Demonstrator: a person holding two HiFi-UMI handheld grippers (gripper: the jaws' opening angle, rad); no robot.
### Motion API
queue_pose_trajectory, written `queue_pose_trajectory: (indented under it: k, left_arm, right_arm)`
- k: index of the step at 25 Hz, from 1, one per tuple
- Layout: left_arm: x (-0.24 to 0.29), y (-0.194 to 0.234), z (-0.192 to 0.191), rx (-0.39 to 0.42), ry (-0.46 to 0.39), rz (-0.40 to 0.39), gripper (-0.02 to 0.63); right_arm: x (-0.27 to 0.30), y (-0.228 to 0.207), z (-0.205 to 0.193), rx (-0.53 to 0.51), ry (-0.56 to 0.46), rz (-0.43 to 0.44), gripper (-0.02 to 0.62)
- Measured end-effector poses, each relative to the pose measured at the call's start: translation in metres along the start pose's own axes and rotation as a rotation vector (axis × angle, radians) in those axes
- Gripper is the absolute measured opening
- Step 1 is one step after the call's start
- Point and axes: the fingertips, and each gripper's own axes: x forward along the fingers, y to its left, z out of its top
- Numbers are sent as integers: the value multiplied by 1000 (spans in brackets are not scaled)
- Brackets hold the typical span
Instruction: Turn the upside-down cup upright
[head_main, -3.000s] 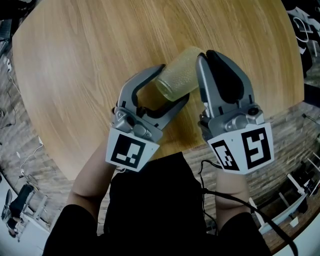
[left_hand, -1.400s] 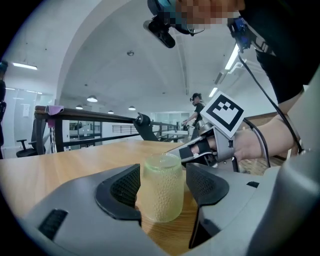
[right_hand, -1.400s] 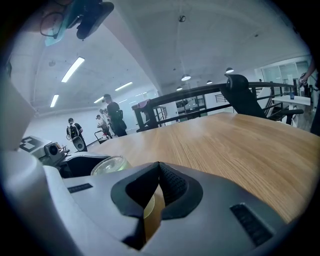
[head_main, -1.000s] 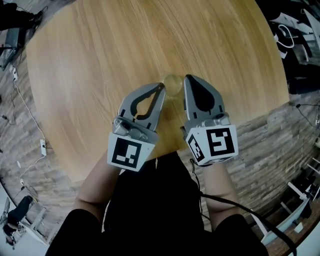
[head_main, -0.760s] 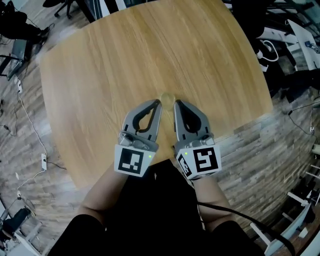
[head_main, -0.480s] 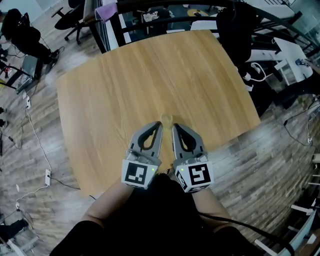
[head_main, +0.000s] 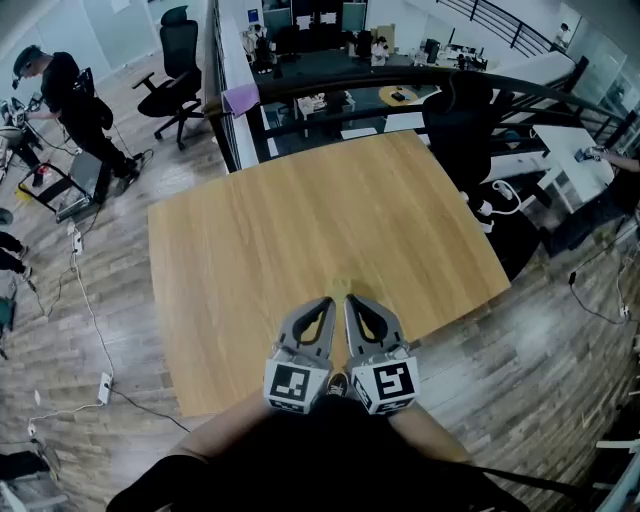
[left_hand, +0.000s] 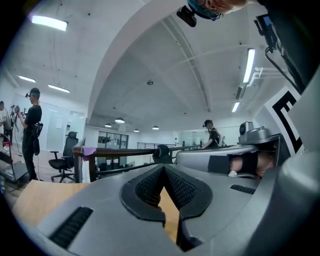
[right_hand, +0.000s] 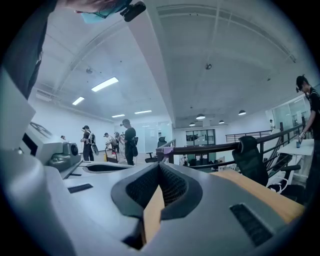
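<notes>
Risen: left hand-held gripper (head_main: 327, 301), right hand-held gripper (head_main: 351, 299), shut; cup (head_main: 340, 287) standing.

Translucent yellowish cup (head_main: 340, 288): rests on the light wooden table (head_main: 250, 250), near its near edge. Appears too small to determine whether it is upright.

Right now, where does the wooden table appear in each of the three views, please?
Head view: the wooden table fills the centre, seen from above.
Left gripper view: the table shows at the lower left, as a low wedge.
Right gripper view: the table shows at the lower right, as a sloping strip.
Shared landmark: the purple cloth hanging on the partition beyond the table, also visible here and here.
</notes>
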Motion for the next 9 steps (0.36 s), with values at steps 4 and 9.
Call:
queue_pose_trajectory:
  k: [4, 9]
  left_arm:
    - [-5, -2, 6, 2, -16, 6, 8]
    - [-11, 5, 10, 15, -23, 37, 8]
  right_arm:
    - [1, 0, 12, -10, -27, -3, 14]
    - [-2, 8, 16, -20, -40, -16, 14]
